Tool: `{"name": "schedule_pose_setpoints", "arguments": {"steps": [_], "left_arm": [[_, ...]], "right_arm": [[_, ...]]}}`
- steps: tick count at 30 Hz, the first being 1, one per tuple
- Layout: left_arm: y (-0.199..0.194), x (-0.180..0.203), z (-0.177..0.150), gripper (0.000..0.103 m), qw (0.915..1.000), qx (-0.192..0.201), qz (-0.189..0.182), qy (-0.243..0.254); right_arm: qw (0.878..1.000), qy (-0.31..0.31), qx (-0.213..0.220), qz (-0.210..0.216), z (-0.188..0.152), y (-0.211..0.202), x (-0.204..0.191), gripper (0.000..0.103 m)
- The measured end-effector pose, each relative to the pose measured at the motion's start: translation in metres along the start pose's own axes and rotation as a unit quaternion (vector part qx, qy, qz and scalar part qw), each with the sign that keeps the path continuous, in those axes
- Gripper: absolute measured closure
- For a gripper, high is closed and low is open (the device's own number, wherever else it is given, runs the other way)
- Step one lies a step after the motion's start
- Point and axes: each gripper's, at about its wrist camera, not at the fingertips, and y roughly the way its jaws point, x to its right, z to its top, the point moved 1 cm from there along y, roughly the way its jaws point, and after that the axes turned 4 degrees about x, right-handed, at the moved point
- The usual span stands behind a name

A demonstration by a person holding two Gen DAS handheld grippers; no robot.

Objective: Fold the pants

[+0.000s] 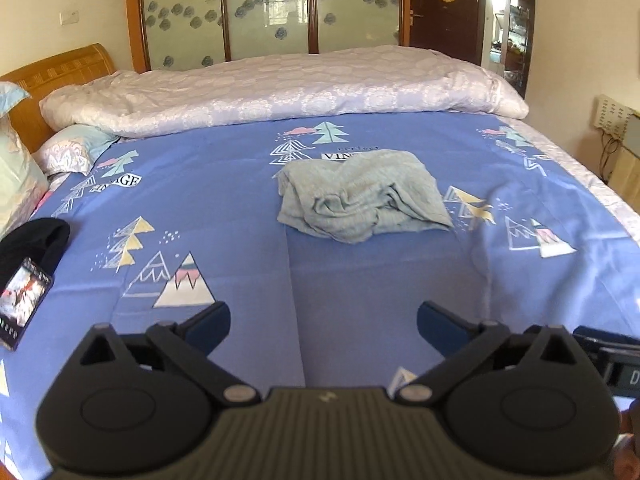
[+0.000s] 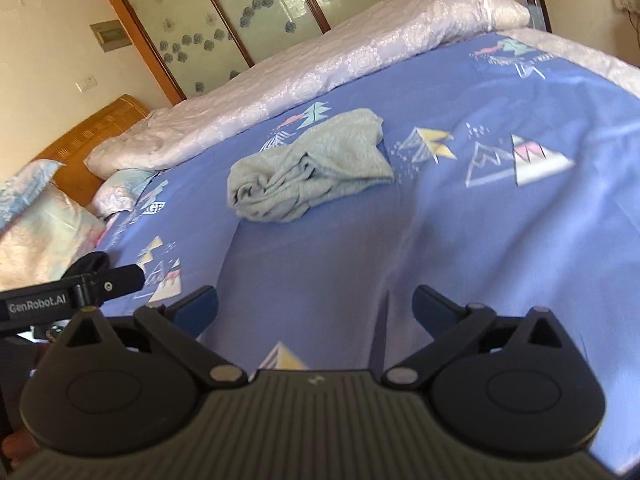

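Observation:
Light grey-green pants point(image 1: 360, 196) lie in a crumpled heap near the middle of the blue patterned bed sheet point(image 1: 224, 200). They also show in the right wrist view point(image 2: 308, 168). My left gripper point(image 1: 323, 320) is open and empty, held above the sheet well short of the pants. My right gripper point(image 2: 315, 304) is open and empty too, also short of the pants, with its view tilted. Part of the left gripper point(image 2: 80, 284) shows at the left of the right wrist view.
A rolled pale quilt point(image 1: 280, 88) lies along the far side of the bed. Pillows point(image 1: 68, 152) and a wooden headboard point(image 1: 60, 68) are at the left. A phone point(image 1: 24, 304) and a black item point(image 1: 36, 240) lie at the sheet's left edge.

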Motion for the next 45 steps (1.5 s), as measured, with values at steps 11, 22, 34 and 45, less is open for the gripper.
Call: {"name": "schedule_pose_setpoints", "arguments": {"steps": [11,22,34,45], "left_arm": [[-0.045,-0.001,-0.019,0.0,0.9992,0.03,0.004,-0.025],[-0.05,0.01,-0.026,0.0,0.9995,0.024,0.021,0.003],[-0.033,0.019,-0.032,0.0,0.9974,-0.001,0.067,0.025],[-0.017,0.014,-0.039,0.0,0.9935,-0.02,0.106,0.036]], "right_arm": [[0.998,0.043,-0.014,0.033,-0.01,-0.031,-0.004,0.0],[0.996,0.065,-0.033,0.041,-0.026,-0.049,0.012,0.0],[0.994,0.089,-0.04,0.044,-0.028,-0.052,0.028,0.0],[0.992,0.107,-0.059,0.043,-0.031,-0.048,0.042,0.0]]}}
